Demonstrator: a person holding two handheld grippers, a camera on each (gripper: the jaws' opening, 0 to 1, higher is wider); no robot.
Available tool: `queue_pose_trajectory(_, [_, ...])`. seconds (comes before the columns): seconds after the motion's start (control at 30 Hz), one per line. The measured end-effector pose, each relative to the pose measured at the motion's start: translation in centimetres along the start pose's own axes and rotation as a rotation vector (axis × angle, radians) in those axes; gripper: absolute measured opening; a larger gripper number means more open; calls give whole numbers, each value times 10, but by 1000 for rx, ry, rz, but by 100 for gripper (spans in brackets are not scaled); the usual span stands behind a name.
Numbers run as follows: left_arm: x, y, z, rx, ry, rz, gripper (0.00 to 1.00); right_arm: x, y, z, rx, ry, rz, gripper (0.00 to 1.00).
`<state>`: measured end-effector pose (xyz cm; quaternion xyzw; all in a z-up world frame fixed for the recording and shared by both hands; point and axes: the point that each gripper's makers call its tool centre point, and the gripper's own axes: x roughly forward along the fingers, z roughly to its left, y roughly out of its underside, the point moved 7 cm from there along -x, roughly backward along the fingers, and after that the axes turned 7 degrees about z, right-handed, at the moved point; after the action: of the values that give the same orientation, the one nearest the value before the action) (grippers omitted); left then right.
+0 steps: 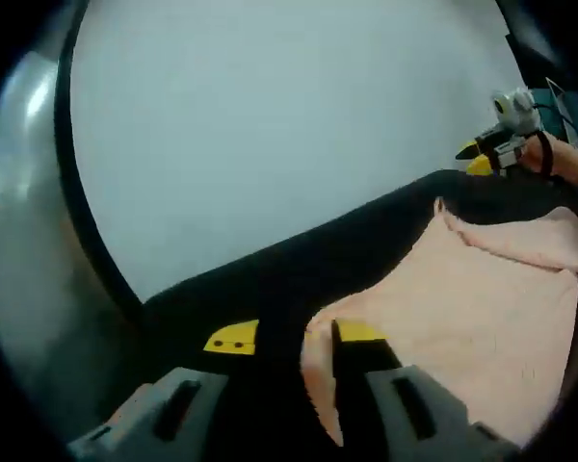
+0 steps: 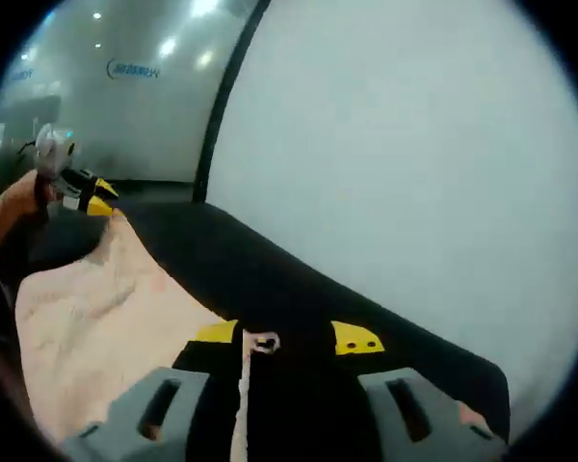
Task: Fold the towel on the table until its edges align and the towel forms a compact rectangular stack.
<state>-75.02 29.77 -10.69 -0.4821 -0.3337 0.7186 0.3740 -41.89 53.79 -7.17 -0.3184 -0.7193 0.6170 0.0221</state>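
Note:
A peach towel (image 1: 472,308) lies spread over the black table (image 1: 270,279) between my two grippers. My left gripper (image 1: 303,339) sits at the bottom of the left gripper view, shut on a narrow strip of the towel's near corner. My right gripper (image 1: 491,149) shows at the upper right of that view, at the towel's far corner, with a hand behind it. In the right gripper view my right gripper (image 2: 270,339) pinches the towel (image 2: 96,308) at an edge with a small white tag (image 2: 263,342). My left gripper (image 2: 82,192) is far left at the opposite corner.
A pale grey wall panel (image 1: 289,115) rises behind the table, bordered by a black post (image 1: 87,212). The same panel (image 2: 414,173) and post (image 2: 222,106) show in the right gripper view. Bare black tabletop (image 2: 270,269) runs along the towel's far side.

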Motion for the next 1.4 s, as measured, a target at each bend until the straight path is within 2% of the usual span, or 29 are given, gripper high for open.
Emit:
queue_pose_trajectory(0.03, [1,4,-4,-27,33,-22,38,-13,0,-4,37,11,-33,28])
queue_pose_trajectory(0.1, [-1,11,-5,-75,71,-77,34,-51,6,-9,108,38,-31,26])
queue_pose_trajectory(0.2, [-7,29,-1,-127,91,-152,34,-118,21,-1,223,6,-85,24])
queue_pose_trajectory(0.27, [-6,45,2,-188,104,-172,33,-164,42,8,230,6,-141,23])
queue_pose_trajectory(0.3, [-5,54,3,-223,105,-173,33,-181,54,13,228,13,-134,22])
queue_pose_trajectory(0.37, [-6,67,1,-272,107,-183,33,-199,73,19,234,25,-129,18])
queue_pose_trajectory(0.4, [-3,72,5,-283,103,-181,33,-211,87,29,265,18,-120,18])
queue_pose_trajectory(0.43, [-4,74,6,-288,101,-186,33,-216,94,41,256,0,-117,18])
queue_pose_trajectory(0.5, [-8,72,3,-325,112,-250,33,-224,107,58,265,-1,-88,20])
queue_pose_trajectory(0.6, [-12,70,-1,-368,141,-324,32,-229,116,87,231,-10,-89,25])
queue_pose_trajectory(0.7, [-15,73,-4,-337,122,-336,32,-230,118,112,245,-61,-128,32])
queue_pose_trajectory(0.8, [-16,73,-4,-335,125,-352,32,-224,134,123,208,-54,-66,29])
queue_pose_trajectory(0.87, [-16,72,-5,-337,130,-361,32,-218,142,129,219,-78,-38,26])
queue_pose_trajectory(0.9, [-16,72,-5,-340,133,-361,32,-214,146,132,227,-90,-26,21])
queue_pose_trajectory(0.93, [-15,73,-4,-344,137,-359,32,-211,150,133,200,-94,-10,8])
queue_pose_trajectory(0.97, [-15,74,-5,-346,141,-356,32,-212,150,129,88,-84,-10,0])
queue_pose_trajectory(1.0, [-14,75,-5,-348,143,-353,32,-217,143,118,84,-14,-57,0])
queue_pose_trajectory(1.03, [-14,75,-6,-349,142,-351,32,-222,133,110,56,12,-100,0])
queue_pose_trajectory(1.07, [-14,76,-6,-349,141,-348,32,-228,125,100,53,6,-118,0])
queue_pose_trajectory(1.13, [-14,76,-5,-350,142,-352,31,-236,115,79,58,4,-118,0])
queue_pose_trajectory(1.17, [-14,76,-5,-352,142,-355,31,-243,105,56,23,43,-112,0])
queue_pose_trajectory(1.23, [-17,76,-4,-357,142,-367,31,-250,93,34,-38,102,-119,0])
queue_pose_trajectory(1.33, [-18,75,-1,-362,138,-383,31,-257,73,-6,-122,227,-111,0])
queue_pose_trajectory(1.4, [-19,74,-1,-364,139,-397,31,-253,59,-29,-224,302,-92,0])
